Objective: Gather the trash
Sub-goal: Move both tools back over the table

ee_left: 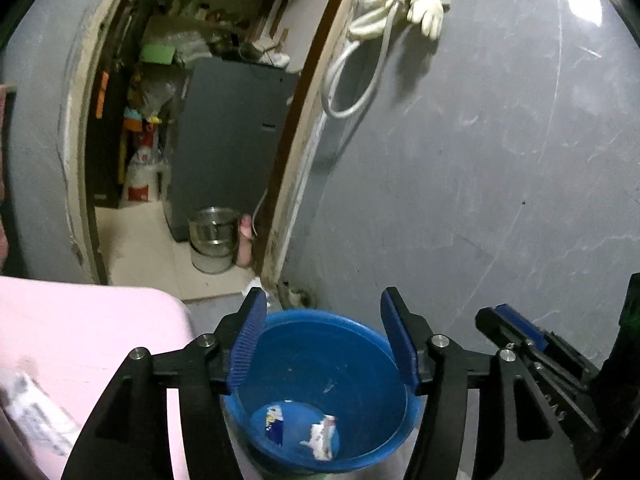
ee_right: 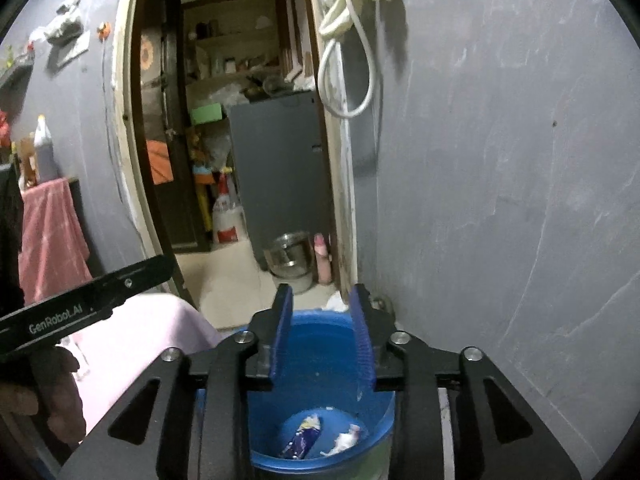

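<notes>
A blue bucket [ee_left: 340,360] stands on the floor below both grippers; it also shows in the right wrist view [ee_right: 320,360]. At its bottom lie a blue-and-white wrapper [ee_left: 275,424] [ee_right: 304,436] and a crumpled white wrapper [ee_left: 322,436] [ee_right: 344,442]. My left gripper [ee_left: 324,332] hangs open and empty over the bucket's mouth. My right gripper [ee_right: 322,330] is also open and empty above the bucket, with a narrower gap. The right gripper's blue-padded fingers [ee_left: 516,332] show at the right of the left wrist view.
A pink-covered surface [ee_left: 80,340] lies to the left with a white printed packet [ee_left: 36,416] on it. A grey wall [ee_left: 480,160] rises behind. An open doorway holds a steel pot [ee_left: 214,228], a grey cabinet [ee_left: 232,140] and clutter. A white hose and glove [ee_left: 400,8] hang above.
</notes>
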The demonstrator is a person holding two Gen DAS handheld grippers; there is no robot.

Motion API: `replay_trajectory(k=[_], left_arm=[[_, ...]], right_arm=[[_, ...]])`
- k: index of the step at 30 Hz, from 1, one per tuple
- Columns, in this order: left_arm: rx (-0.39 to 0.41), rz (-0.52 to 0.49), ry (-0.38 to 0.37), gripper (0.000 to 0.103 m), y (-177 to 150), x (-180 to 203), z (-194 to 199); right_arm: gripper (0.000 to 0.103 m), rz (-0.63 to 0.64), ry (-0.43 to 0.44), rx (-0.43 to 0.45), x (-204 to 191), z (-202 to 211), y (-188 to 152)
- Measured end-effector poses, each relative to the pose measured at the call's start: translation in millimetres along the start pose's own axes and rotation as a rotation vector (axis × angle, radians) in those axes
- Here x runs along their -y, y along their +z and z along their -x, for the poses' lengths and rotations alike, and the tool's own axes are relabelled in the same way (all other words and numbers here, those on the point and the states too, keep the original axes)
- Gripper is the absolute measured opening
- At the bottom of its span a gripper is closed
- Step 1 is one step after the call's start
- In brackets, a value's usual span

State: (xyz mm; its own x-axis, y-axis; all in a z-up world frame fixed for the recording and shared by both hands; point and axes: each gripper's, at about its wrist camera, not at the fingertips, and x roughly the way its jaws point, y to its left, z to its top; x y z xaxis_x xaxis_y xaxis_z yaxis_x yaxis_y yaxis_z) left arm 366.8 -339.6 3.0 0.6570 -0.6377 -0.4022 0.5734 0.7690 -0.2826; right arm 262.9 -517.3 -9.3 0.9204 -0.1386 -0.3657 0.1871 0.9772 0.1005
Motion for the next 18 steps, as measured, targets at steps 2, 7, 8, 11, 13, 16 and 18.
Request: replay_trajectory(k=[2, 7, 8, 11, 13, 16, 18], left_arm=[[0.029, -0.004, 0.021, 0.066, 4.2, -2.4, 21.4], [0.107, 0.020, 0.075, 0.095, 8.6, -14.5, 77.1], [0.129, 0.024, 0.103, 0.097, 8.8, -18.9, 93.4], [0.154, 0.015, 0.152, 0.098, 8.9, -25.2, 127.3], [0.158, 0.003, 0.189, 0.098, 7.5, -29.5, 145.9], [0.181, -0.016, 0.245, 0.099, -0.4, -36.6, 178.5], [0.199, -0.025, 0.277, 0.099, -7.2, -43.9, 202.7]], right_arm=[[0.046, -0.009, 0.005, 0.027, -3.9, 11.8, 4.5], [0.068, -0.018, 0.027, 0.087, -22.8, 44.9, 18.4], [0.079, -0.020, 0.033, 0.101, -28.1, 52.4, 20.3], [0.086, -0.018, 0.050, 0.128, -43.1, 69.1, 22.2], [0.091, -0.015, 0.065, 0.134, -54.6, 77.5, 22.7], [0.101, -0.021, 0.099, 0.148, -72.0, 89.2, 21.0], [0.103, -0.026, 0.123, 0.157, -84.3, 96.4, 19.0]])
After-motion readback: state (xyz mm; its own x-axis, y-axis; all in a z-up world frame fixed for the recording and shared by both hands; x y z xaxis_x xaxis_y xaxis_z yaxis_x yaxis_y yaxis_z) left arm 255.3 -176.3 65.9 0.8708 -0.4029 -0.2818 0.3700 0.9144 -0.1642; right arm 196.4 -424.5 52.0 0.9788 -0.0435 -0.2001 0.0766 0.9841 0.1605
